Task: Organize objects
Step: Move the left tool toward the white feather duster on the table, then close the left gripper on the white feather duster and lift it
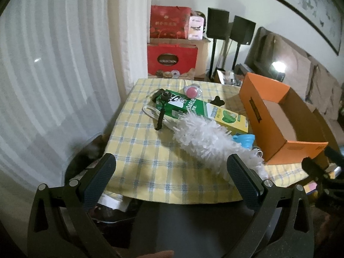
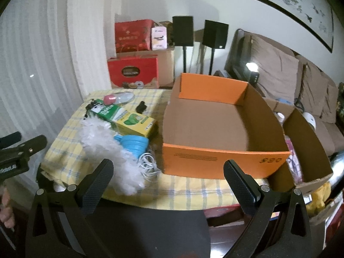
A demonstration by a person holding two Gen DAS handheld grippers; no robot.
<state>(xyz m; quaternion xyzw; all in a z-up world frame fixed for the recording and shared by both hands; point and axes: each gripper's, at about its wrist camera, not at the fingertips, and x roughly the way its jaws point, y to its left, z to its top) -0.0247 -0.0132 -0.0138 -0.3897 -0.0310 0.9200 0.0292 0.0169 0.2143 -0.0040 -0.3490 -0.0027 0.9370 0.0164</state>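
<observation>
An empty orange cardboard box (image 2: 215, 118) (image 1: 279, 116) stands on the right half of the checked tablecloth (image 1: 139, 150) (image 2: 193, 191). Left of it lie a white fluffy duster (image 1: 206, 139) (image 2: 103, 137), a green and yellow carton (image 1: 206, 109) (image 2: 129, 118), a blue collapsible funnel (image 2: 133, 143) (image 1: 243, 139), a white cable (image 2: 148, 163) (image 1: 150, 110), a small black camera on a stick (image 1: 163, 103), a pink-capped clear item (image 1: 191, 91) (image 2: 118, 99) and a small black piece (image 1: 217, 102) (image 2: 142, 107). My left gripper (image 1: 171, 172) hovers open over the table's near edge. My right gripper (image 2: 168, 172) hangs open before the box's front wall.
White curtains (image 1: 53, 75) hang at the left. Red gift boxes (image 1: 172, 60) and two black speakers on stands (image 2: 182, 34) stand behind the table. A brown sofa (image 2: 290, 75) lies at the right. A second open carton (image 2: 305, 142) sits right of the orange box.
</observation>
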